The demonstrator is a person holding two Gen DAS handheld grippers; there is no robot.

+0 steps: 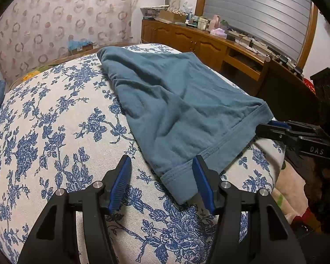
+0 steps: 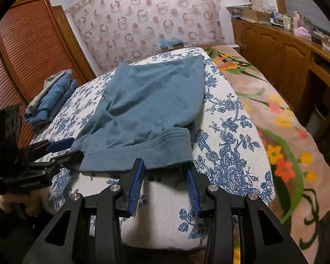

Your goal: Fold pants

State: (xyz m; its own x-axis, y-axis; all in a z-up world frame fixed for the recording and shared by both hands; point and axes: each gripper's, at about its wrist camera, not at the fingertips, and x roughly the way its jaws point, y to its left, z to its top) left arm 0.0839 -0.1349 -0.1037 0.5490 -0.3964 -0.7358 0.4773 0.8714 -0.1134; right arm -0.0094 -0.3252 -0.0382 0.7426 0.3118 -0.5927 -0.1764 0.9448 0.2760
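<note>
Soft even indoor light, faint shadows, sharp focus, strong fisheye edge warping

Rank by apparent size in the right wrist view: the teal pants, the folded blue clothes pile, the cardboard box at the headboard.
1. teal pants, largest by far.
2. folded blue clothes pile.
3. cardboard box, smallest, though it sits farthest away, so its true size is unsure.

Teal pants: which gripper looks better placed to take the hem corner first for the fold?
Probably the left gripper: its open fingers already straddle a hem corner of the teal pants. The right gripper, also open, sits at the far corner, whose edge lies just ahead of its pads.
</note>
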